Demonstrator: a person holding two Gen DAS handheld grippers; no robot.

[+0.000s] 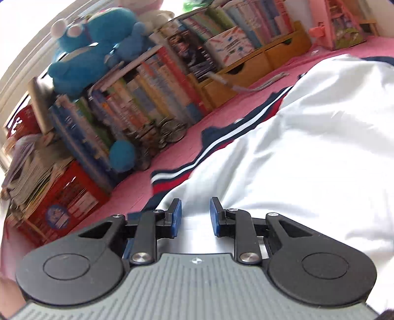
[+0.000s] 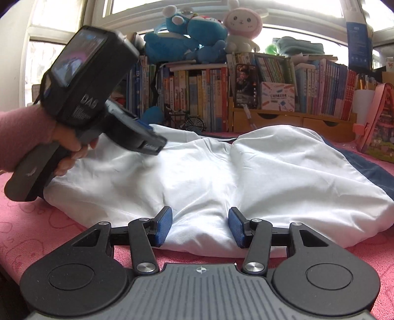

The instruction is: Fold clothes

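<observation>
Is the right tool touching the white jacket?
Touching. In the right wrist view the right tool sits at the near edge of the white jacket, with a bulge of cloth filling the space between its blue pads.

Home bedroom or study: crammed books (image 2: 197, 98), plush toys (image 2: 194, 32) on top, window (image 2: 147, 7) behind, pink bedspread (image 2: 37, 221).
</observation>
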